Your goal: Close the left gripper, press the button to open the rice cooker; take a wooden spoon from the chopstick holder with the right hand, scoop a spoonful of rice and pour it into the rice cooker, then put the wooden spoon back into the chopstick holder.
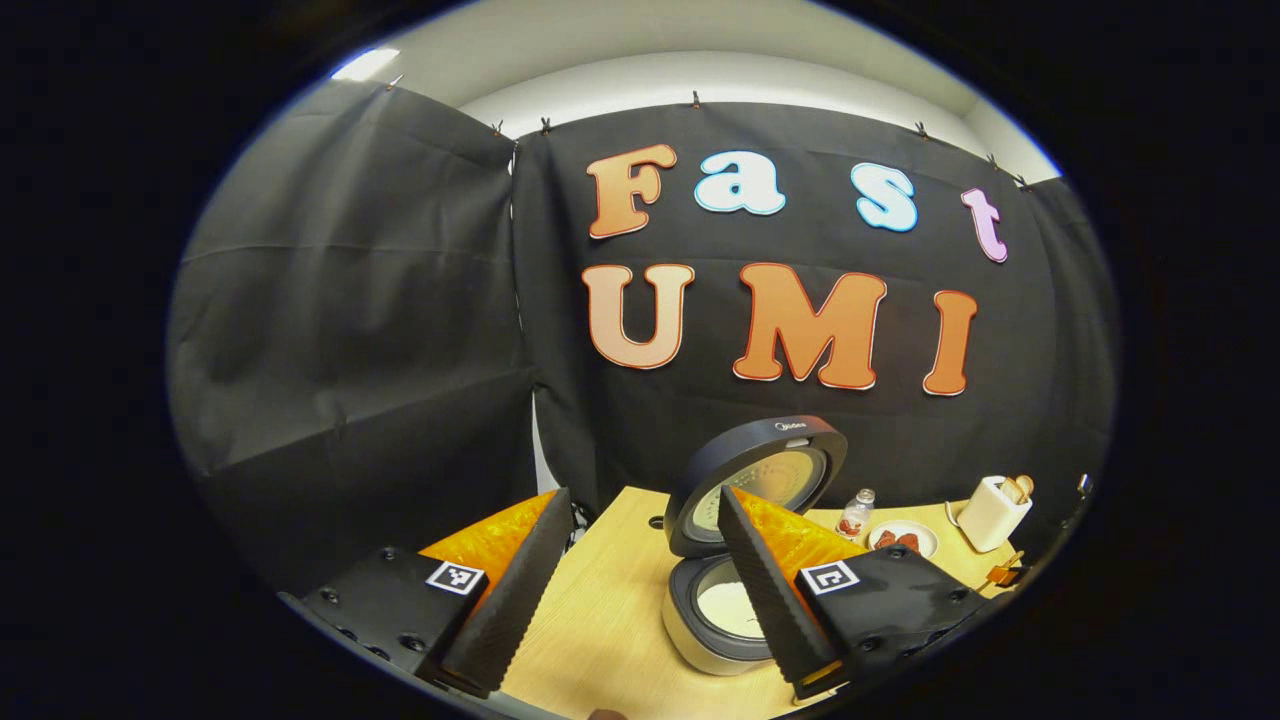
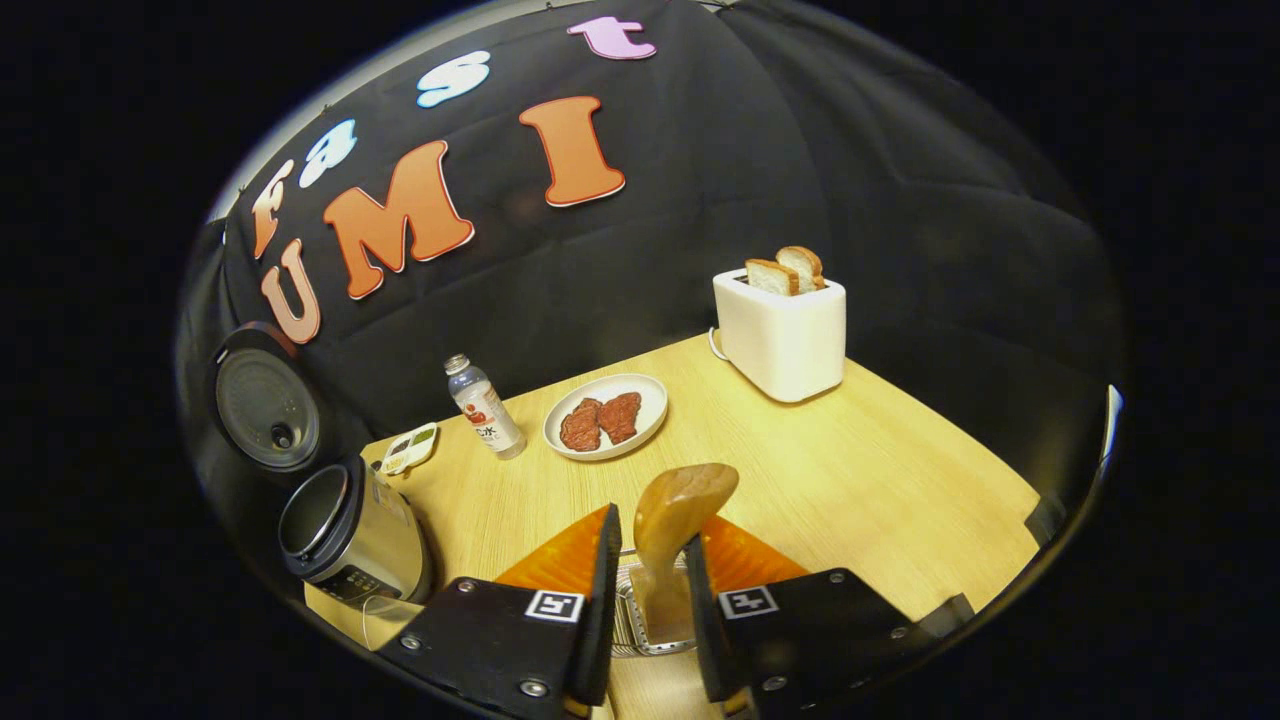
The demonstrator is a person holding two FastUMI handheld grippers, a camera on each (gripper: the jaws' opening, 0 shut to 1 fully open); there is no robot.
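One rice cooker (image 1: 720, 600) stands on the desk (image 1: 610, 610), lid (image 1: 755, 480) raised, with white rice in the pot. The left gripper (image 1: 640, 590) hangs in front of it, fingers wide apart and holding nothing.

Beyond the rice cooker, toward the booth wall, the left gripper view gives one bottle (image 1: 856, 514), one plate (image 1: 903, 540) and one toaster (image 1: 992, 512), all small and far.

The right gripper view brings these close: two slices of bread (image 2: 786, 270) in the toaster, two dark red pieces on the plate, and a small divided dish (image 2: 410, 448) between the bottle and the rice cooker.

The right gripper (image 2: 648, 590) has its fingers clamped on one wooden spoon (image 2: 680, 520), bowl upward, its handle reaching down into the metal chopstick holder (image 2: 640, 625) between the fingers.
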